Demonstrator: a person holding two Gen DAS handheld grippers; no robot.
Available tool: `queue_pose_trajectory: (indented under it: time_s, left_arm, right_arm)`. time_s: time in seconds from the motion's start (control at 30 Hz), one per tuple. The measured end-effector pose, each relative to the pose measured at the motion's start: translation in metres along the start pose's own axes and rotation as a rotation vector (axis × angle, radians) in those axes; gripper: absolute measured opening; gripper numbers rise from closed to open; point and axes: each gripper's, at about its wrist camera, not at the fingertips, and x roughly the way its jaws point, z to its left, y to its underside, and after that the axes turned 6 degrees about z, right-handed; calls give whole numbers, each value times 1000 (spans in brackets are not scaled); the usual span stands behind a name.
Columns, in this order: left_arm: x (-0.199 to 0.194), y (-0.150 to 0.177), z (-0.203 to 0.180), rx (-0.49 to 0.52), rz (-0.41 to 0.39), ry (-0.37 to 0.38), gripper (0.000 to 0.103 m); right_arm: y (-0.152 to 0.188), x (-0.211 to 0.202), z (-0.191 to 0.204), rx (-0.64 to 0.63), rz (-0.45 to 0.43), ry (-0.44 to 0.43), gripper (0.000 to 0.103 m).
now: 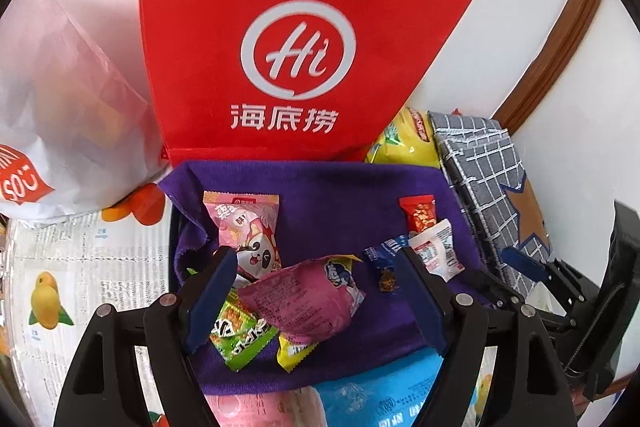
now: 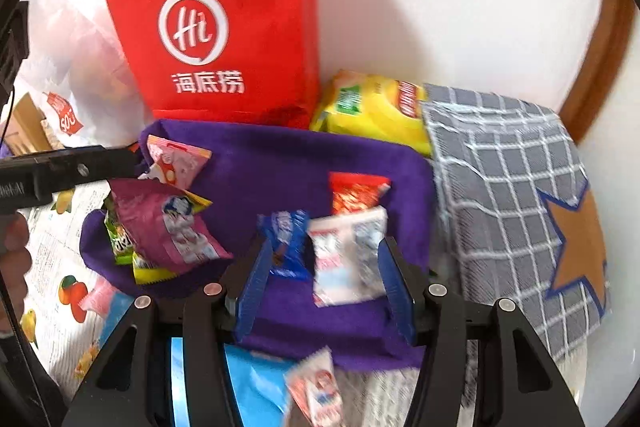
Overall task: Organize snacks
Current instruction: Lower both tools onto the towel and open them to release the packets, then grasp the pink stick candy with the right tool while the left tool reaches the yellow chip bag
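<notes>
Left hand-held gripper [image 1: 316,299] open, empty, over pink snack packet [image 1: 304,303] in purple bin [image 1: 320,187]. Right hand-held gripper [image 2: 324,287] part open, white packet [image 2: 348,259] between jaws, unpinched.

The left tool [image 1: 316,291] hangs open above snack packets [image 1: 304,303] in a purple cloth bin [image 1: 320,187]; a red bag [image 1: 288,39] stands far behind.

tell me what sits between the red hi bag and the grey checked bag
A yellow snack packet is wedged between the red bag and the grey checked bag, clearest in the right wrist view.
</notes>
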Motion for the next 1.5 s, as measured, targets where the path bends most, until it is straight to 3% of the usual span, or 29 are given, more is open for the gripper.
queue_pose_trajectory:
  time_s: [0.2,0.43,0.77,1.07,1.17,1.5]
  left_arm:
    - [-30,6,-8,19,-62,-6,79]
    - [-49,29,-7,22,-62,-31,79]
    - [-52,73,18,-31,-3,-87,79]
    - [-54,104,33,-76,44,-132,79]
    - [-56,114,36,-87,48,-144,79]
    - [-50,151,36,-110,76,-118,79]
  right_arm:
    - [34,-21,-17,30,11,8,58]
    - [77,-23,-20,13,40,-28,58]
    - [118,-1,-22,24,122,-81,50]
    - [127,21,-19,3,145,-123,50]
    - [131,26,-21,11,141,-140,21]
    - [164,-14,-33,51,131,-104,21]
